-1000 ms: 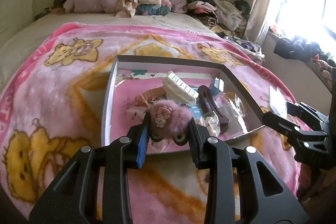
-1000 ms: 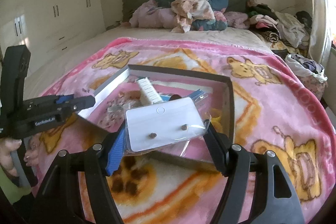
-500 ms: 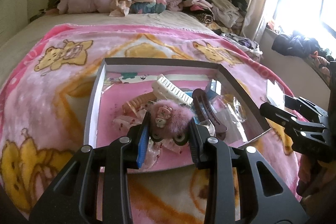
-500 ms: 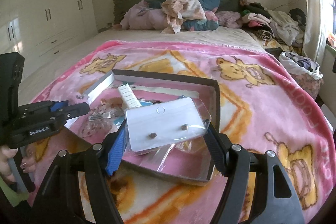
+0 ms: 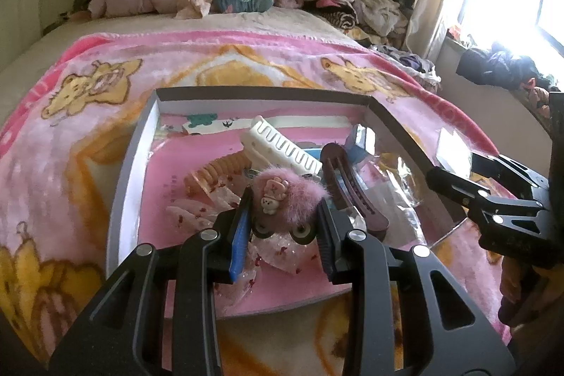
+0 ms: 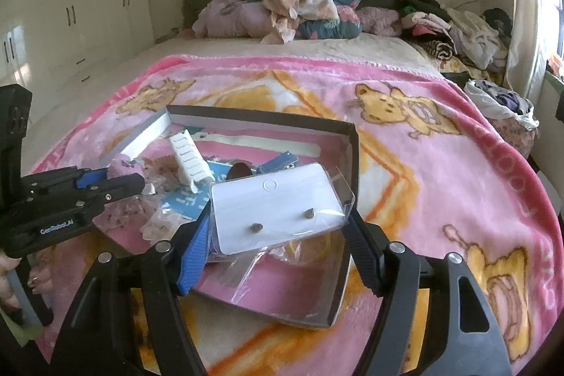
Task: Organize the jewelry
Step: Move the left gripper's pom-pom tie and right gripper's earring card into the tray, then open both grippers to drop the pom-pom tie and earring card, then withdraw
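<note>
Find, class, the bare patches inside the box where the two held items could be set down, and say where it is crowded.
Inside the box, the pink floor along the left wall, left of the orange comb, is bare, as is a strip beside the near right corner. The middle is crowded: white comb, dark clip and plastic bags overlap.

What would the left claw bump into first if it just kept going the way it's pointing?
Probably the clutter in the box. The left claw, shut on a fluffy pink hair clip, points down at the orange comb and white claw clip; depth is unclear.
</note>
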Motion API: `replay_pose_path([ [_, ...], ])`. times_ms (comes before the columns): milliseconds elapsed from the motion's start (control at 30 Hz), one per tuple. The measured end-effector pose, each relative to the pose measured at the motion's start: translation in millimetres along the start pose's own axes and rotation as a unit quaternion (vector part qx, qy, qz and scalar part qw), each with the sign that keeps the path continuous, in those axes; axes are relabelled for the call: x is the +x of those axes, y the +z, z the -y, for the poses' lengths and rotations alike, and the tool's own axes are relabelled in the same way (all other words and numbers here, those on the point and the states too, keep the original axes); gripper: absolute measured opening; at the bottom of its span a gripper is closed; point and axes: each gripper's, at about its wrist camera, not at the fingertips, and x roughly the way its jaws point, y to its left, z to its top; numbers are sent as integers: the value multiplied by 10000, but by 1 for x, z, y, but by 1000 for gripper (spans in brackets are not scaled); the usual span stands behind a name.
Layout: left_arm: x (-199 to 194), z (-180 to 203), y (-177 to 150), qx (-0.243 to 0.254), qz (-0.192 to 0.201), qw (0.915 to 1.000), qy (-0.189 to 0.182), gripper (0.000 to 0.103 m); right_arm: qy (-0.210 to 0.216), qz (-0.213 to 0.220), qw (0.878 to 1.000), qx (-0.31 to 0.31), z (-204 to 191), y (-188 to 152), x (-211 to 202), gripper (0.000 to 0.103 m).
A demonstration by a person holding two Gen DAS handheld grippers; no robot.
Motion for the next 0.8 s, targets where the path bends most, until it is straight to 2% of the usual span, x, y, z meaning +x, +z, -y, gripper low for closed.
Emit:
replay_pose_path([
  [300, 17, 0, 3, 74, -106, 9999, 5, 25, -14, -224, 9997, -103, -2, -6, 22, 67],
  [800, 27, -1, 4, 84, -159, 9998, 78, 25, 138, -310, 9991, -238, -13, -7, 35, 68],
])
